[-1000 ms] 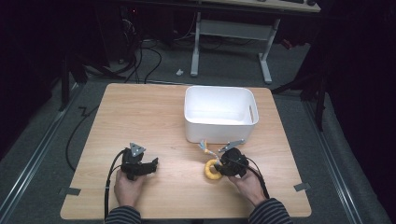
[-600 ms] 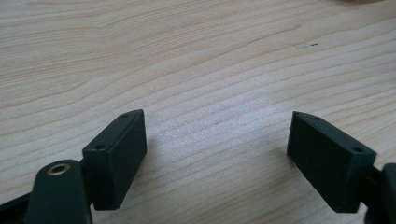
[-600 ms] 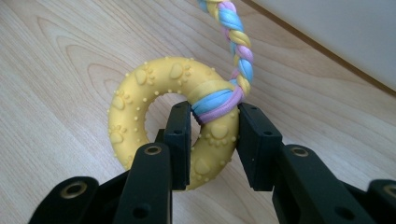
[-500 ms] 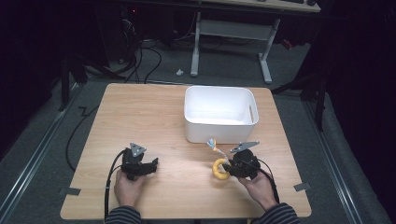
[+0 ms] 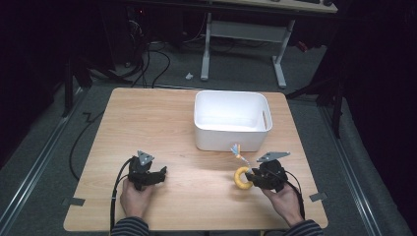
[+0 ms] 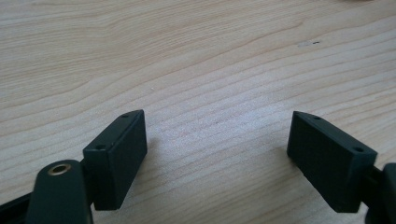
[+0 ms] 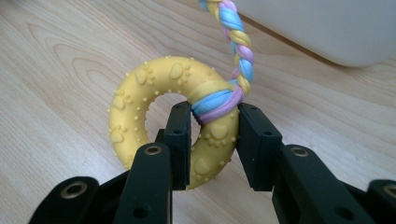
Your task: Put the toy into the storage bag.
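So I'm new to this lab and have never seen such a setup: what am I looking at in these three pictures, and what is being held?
A person sits at a wooden table and holds a hand tool with two black jaws in each hand. The high view looks down from above. The other two pictures come from small cameras that ride on the tools and look along their jaws.

The left gripper rests near the table's front edge; its own view shows the jaws apart with bare wood between them. The right gripper is shut on a yellow ring toy, a bumpy rubber ring with paw prints. A braided pastel rope is tied round the ring, right where the jaws pinch. Just behind stands a white tub, open at the top.
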Tool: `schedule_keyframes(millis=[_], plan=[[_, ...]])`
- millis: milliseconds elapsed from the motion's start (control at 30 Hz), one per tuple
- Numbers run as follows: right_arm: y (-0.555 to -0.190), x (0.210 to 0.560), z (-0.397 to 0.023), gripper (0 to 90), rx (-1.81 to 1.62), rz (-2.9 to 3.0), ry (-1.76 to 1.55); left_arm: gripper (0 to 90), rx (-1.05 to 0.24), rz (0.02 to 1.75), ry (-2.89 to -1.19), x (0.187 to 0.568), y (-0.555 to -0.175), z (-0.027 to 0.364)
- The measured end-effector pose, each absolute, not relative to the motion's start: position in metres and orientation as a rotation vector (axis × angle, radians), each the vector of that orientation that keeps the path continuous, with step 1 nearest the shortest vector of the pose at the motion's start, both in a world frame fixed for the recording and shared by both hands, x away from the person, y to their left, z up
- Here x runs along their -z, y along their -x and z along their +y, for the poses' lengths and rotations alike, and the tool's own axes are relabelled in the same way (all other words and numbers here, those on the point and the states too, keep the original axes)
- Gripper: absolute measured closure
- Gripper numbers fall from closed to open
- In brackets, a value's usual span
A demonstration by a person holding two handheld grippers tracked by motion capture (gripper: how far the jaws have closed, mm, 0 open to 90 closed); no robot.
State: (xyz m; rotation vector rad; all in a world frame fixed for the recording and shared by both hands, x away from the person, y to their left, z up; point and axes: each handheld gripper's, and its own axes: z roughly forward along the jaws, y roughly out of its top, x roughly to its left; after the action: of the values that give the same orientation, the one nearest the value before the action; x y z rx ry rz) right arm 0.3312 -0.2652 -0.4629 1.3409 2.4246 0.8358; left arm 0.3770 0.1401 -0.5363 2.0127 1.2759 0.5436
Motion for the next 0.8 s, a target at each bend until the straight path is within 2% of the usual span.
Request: schedule_keyframes(millis=[367, 800], plan=[[-0.322, 0.453, -0.299, 67.3, -0.878, 2.353, -1.41, 19.8, -0.542, 1.278, -2.012, 0.536, -0.377, 0.14], [-0.321, 0.436, -0.314, 67.3, -0.878, 2.327, -1.431, 18.8, -0.536, 1.274, -2.014, 0.536, -0.378, 0.14]])
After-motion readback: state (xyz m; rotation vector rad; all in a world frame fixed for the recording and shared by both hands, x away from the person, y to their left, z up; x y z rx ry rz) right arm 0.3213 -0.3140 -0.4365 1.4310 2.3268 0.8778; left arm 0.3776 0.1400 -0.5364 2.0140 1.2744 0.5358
